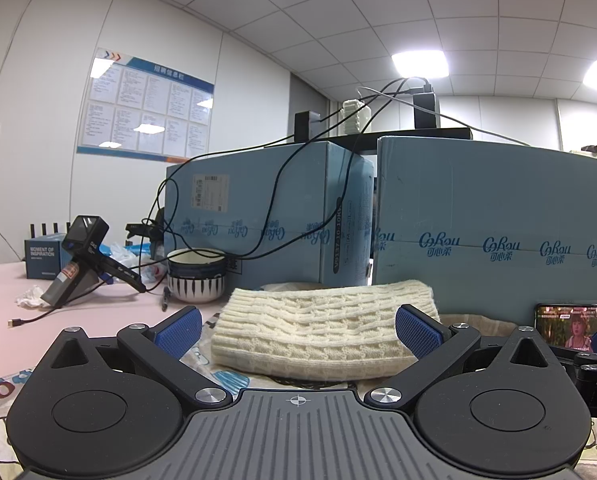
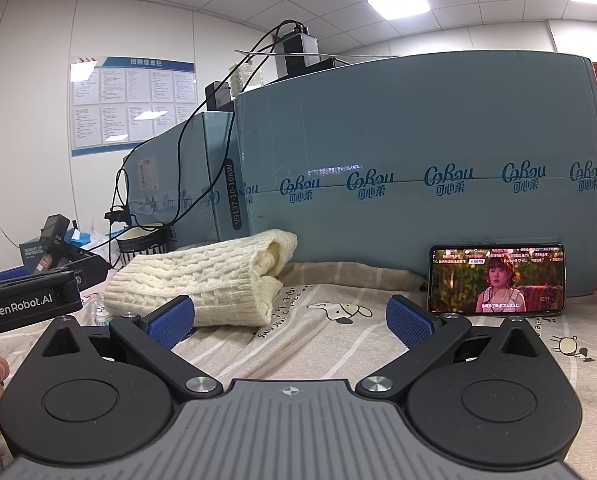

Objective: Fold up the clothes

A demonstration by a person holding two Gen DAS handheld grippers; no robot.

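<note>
the cream cable-knit sweater (image 1: pixel 322 334) lay folded into a thick bundle on a striped cloth printed with cartoon animals (image 2: pixel 338 332), which covered the near part of the desk (image 1: pixel 2 292). in the left wrist view the left hand-held gripper (image 1: pixel 298 330) was spread wide, its blue pads (image 1: pixel 180 330) standing one at each end of the bundle's near edge, and it gripped nothing; whether the pads touched the knit could not be told. in the right wrist view the right hand-held gripper (image 2: pixel 292 318) was also spread wide and held nothing, with the bare cloth between its blue pads (image 2: pixel 408 320) and the sweater (image 2: pixel 202 284) lying just beyond its left pad, the folded layers showing at the bundle's right end. the body of the left hand-held gripper (image 2: pixel 26 304), marked genrobot.ai, showed at the left edge of that view, close to the sweater. behind the bundle stood two large blue cardboard boxes (image 1: pixel 494 224) side by side, with black cables (image 1: pixel 282 184) hanging down over the left one. a phone (image 2: pixel 497 279) leaned on its long side against the right box, its screen showing a video. a striped bowl (image 1: pixel 196 278) sat left of the sweater on the pink desk top, and further left lay another handheld device (image 1: pixel 80 264) and a dark blue box (image 1: pixel 42 258).
</note>
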